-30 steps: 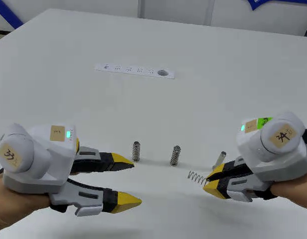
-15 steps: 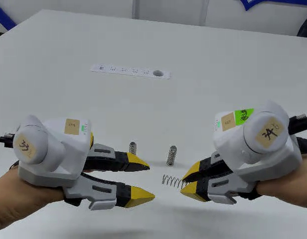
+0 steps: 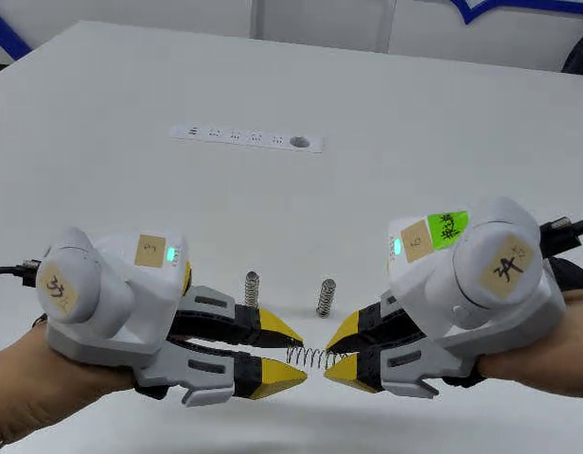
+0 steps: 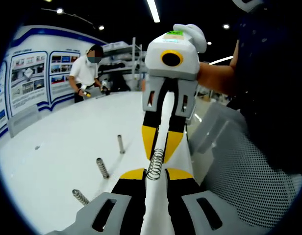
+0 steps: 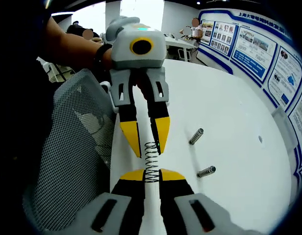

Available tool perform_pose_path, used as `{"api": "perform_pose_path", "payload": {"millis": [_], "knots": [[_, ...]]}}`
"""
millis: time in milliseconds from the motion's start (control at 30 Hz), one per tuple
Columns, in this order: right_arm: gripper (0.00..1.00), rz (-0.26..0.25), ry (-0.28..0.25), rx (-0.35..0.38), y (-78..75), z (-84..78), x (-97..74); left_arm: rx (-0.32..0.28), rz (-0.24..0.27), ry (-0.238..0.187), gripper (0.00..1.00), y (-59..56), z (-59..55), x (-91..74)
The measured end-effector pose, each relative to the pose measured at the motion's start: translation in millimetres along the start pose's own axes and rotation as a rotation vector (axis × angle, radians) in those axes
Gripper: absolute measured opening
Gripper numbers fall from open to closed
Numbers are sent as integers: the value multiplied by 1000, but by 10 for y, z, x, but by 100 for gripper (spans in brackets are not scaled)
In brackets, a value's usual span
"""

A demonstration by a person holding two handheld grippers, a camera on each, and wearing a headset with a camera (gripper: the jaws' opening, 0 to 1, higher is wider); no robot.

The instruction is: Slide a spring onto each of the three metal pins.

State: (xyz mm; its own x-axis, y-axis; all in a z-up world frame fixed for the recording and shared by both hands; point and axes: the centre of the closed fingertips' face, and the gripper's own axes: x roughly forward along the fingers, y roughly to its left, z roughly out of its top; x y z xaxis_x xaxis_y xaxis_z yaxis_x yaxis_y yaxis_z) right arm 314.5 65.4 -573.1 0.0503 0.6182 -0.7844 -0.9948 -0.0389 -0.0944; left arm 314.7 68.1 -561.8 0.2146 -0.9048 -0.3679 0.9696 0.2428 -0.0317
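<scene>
Spring (image 3: 315, 357) hangs level just over the desk (image 3: 178, 208), pinched at one end by the right gripper (image 3: 327, 359). Its free end sits between the left gripper (image 3: 303, 357) jaws, which are parted a bit. Can't really tell if they're touching it.

The white table (image 3: 112, 104) was lit brightly and evenly from overhead in the head view; only soft, pale shadows were cast on it, and the picture was rendered sharp throughout. In the left gripper view the ceiling strip light (image 4: 152, 10) was blown out, and a person's dark clothing (image 4: 273, 78) was underexposed. In both gripper views straight lines were bent strongly toward the edges, as on the wall posters (image 5: 268, 49).
</scene>
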Motion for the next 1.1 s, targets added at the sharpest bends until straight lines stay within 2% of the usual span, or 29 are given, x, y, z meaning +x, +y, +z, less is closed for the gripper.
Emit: {"api": "perform_pose_path", "payload": {"millis": [233, 567, 767, 1000, 1100], "knots": [[11, 3, -5, -26, 11, -3, -8, 5, -11, 2, 11, -10, -2, 1], [14, 28, -19, 13, 48, -52, 9, -2, -40, -3, 10, -71, 1, 9], [14, 33, -21, 28, 55, -80, 31, -15, -30, -41, 10, -66, 85, -17], [12, 29, -44, 40, 39, -21, -21, -25, -26, -42, 10, -69, 60, -22], [12, 23, -79, 58, 11, 77, -91, -27, -22, -37, 10, -60, 43, -25]]}}
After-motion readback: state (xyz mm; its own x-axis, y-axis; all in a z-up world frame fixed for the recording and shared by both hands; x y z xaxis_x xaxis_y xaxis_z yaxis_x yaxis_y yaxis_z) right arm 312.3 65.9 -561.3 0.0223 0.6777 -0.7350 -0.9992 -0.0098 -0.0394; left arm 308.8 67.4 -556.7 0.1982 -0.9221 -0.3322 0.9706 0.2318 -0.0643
